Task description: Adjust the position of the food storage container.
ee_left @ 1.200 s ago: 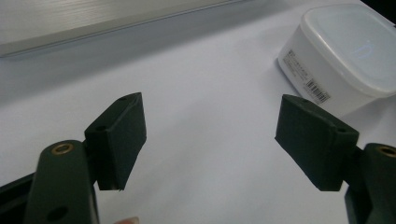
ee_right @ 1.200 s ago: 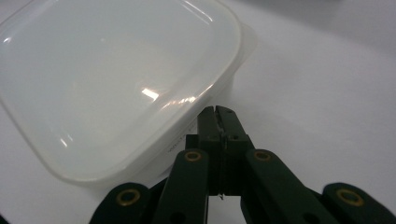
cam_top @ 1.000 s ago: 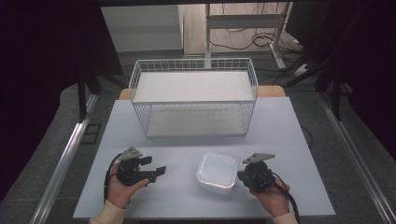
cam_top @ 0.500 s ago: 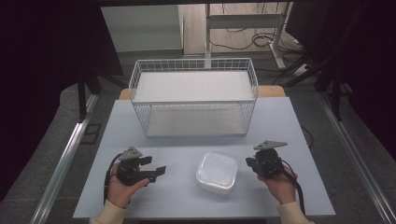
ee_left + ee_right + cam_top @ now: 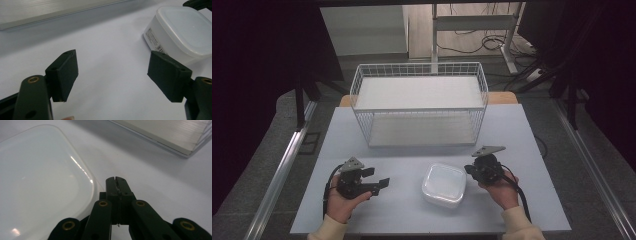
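Sitting on the table point(image 5: 412, 150) in front of the wire basket point(image 5: 419, 107): white lidded container point(image 5: 443, 185); just right of container, right tool point(image 5: 468, 170), jaws pressed together, empty; left of container, left tool point(image 5: 379, 179), jaws spread, empty.

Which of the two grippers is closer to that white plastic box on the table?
The right gripper, jaws shut, sits right at the white box's right edge. The left gripper, jaws open, stands farther off on its left, with bare table between.
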### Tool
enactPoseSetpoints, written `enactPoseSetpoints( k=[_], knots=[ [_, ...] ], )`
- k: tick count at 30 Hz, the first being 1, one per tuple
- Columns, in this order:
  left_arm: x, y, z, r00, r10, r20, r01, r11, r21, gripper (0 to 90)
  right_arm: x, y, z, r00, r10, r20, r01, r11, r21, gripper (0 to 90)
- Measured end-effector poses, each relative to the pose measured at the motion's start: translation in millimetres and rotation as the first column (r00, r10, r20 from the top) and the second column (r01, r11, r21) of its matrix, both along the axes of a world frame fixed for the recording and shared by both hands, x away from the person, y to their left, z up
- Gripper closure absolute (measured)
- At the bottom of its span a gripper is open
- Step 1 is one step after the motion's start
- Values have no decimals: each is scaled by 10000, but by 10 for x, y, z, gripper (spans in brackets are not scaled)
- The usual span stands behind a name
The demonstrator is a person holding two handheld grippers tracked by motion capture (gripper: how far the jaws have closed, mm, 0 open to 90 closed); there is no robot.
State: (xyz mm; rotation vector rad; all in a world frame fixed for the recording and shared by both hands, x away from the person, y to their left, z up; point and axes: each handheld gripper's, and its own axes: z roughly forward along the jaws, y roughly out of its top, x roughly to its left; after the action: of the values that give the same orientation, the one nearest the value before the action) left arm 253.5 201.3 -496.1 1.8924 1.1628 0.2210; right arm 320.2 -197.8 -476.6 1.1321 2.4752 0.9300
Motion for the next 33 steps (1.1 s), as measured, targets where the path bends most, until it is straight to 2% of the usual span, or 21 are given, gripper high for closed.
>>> enactPoseSetpoints(
  k=[6, 17, 27, 33],
  knots=[
    [-2, 18, 7, 10000, 34, 16, -34, 10000, -38, 237, -66, 22, 3, 9999, 116, 89, -113, 9995, -299, 897],
    [-10, 21, 15, 10000, 10, 52, -10, 10000, -20, 237, -297, 116, -1, 9989, 446, -125, -452, 9978, -490, 897],
    [-11, 36, 23, 10000, 14, 62, -13, 10000, -74, 237, -501, 286, -7, 9923, 1199, -322, -1212, 9918, -403, 897],
    [-3, 51, 24, 10000, 35, 40, -35, 9999, -108, 237, -564, 351, -20, 9895, 1360, -492, -1371, 9903, -217, 897]
  ],
)
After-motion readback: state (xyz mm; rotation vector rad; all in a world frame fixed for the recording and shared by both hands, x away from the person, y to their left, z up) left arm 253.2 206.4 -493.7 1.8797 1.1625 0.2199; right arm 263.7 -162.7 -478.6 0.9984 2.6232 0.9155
